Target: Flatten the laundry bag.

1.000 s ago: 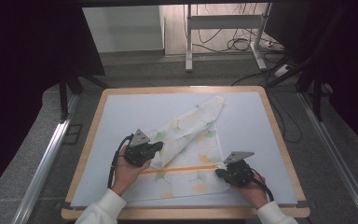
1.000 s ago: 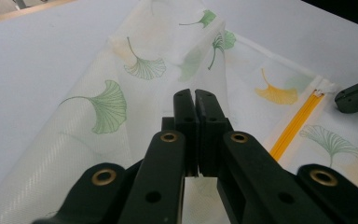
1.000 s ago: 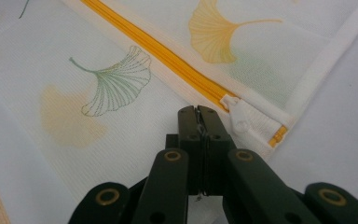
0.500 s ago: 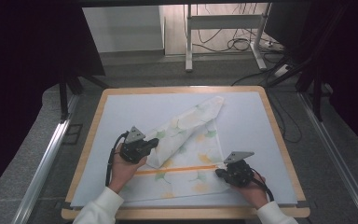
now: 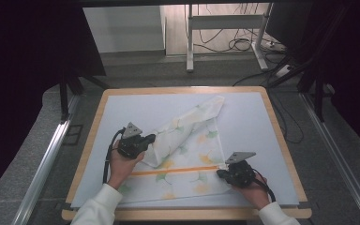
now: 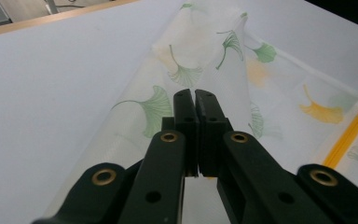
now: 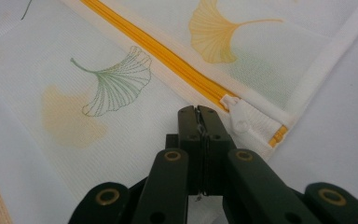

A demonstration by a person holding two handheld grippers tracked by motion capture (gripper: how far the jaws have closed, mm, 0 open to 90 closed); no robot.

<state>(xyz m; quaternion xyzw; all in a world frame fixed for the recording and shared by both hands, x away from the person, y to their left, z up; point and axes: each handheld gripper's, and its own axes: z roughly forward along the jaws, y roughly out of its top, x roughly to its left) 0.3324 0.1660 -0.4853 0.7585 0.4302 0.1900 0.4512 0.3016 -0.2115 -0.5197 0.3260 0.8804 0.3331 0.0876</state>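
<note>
Folded mesh bag (image 5: 187, 150) on table (image 5: 258, 122), between claws

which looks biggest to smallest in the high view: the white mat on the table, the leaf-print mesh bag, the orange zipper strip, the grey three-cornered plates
1. white mat
2. leaf-print mesh bag
3. orange zipper strip
4. the two grey three-cornered plates, which look alike in size
</note>
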